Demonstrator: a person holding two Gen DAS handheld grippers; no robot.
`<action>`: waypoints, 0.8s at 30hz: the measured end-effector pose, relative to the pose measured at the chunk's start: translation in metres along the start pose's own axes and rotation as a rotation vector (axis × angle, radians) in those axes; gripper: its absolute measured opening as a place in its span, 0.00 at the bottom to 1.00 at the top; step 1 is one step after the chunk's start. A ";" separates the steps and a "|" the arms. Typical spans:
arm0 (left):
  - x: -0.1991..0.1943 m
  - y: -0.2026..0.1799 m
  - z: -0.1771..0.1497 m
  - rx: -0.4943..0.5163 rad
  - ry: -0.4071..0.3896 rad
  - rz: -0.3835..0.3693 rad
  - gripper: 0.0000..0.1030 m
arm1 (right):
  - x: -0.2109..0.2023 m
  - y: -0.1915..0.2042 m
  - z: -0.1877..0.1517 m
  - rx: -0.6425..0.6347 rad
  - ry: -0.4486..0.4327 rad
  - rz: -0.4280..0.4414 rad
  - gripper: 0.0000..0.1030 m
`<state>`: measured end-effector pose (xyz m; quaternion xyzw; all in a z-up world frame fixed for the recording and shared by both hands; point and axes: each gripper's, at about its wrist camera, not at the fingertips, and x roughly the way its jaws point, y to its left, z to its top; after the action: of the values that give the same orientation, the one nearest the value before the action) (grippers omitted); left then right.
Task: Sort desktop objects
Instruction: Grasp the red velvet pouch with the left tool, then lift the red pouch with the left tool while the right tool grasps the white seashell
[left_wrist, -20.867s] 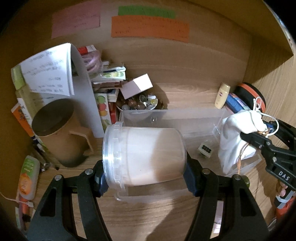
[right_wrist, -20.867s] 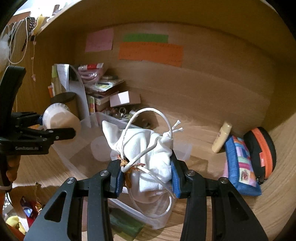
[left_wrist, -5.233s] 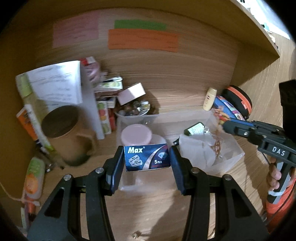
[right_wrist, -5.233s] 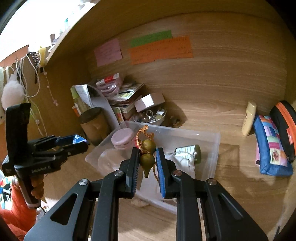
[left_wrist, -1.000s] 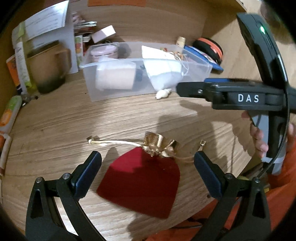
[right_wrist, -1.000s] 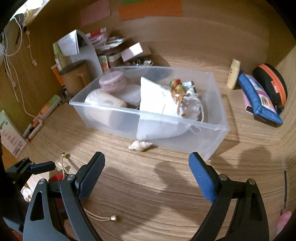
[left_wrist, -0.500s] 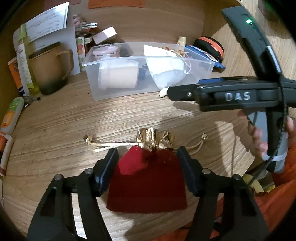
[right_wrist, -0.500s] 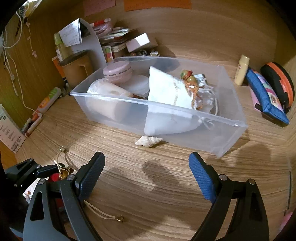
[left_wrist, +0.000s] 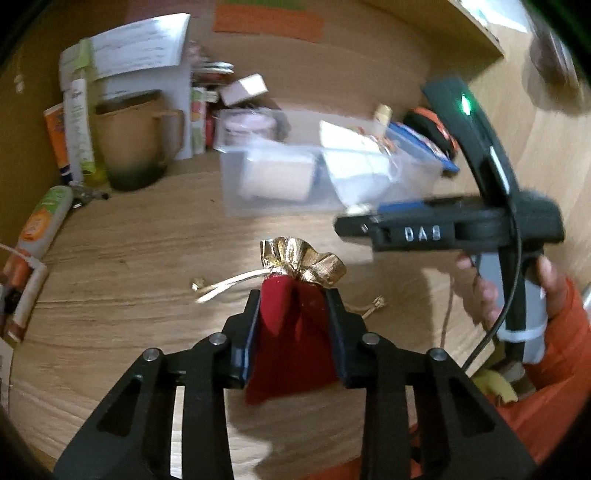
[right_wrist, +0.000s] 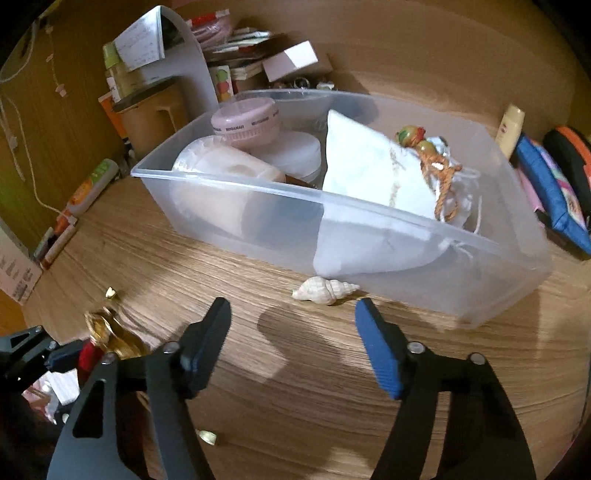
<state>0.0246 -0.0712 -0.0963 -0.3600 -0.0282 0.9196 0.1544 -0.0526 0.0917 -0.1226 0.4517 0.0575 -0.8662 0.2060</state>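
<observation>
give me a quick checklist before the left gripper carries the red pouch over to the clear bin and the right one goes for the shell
1. Left gripper shut on the red pouch: ok, both fingers press its sides.
2. Pouch lifted off the desk: cannot tell; its drawstring trails toward the wood.
3. Room in the clear bin: not ok for a flat drop; the white bag and jars fill most of it, so it would rest on top.
4. Right gripper open and empty: ok.
5. Seashell reachable: ok, it lies on the desk against the bin's front wall, ahead of the open fingers.
</observation>
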 end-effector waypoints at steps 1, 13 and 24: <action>-0.003 0.003 0.001 -0.010 -0.010 -0.004 0.31 | 0.001 -0.001 0.000 0.007 0.001 0.000 0.57; -0.015 0.031 0.010 -0.057 -0.061 -0.020 0.31 | 0.011 0.000 -0.003 0.064 0.003 -0.059 0.45; -0.018 0.038 0.009 -0.072 -0.072 -0.027 0.31 | 0.016 0.003 -0.006 0.060 -0.030 -0.066 0.23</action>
<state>0.0210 -0.1119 -0.0845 -0.3314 -0.0716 0.9283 0.1526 -0.0546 0.0859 -0.1389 0.4424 0.0434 -0.8805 0.1645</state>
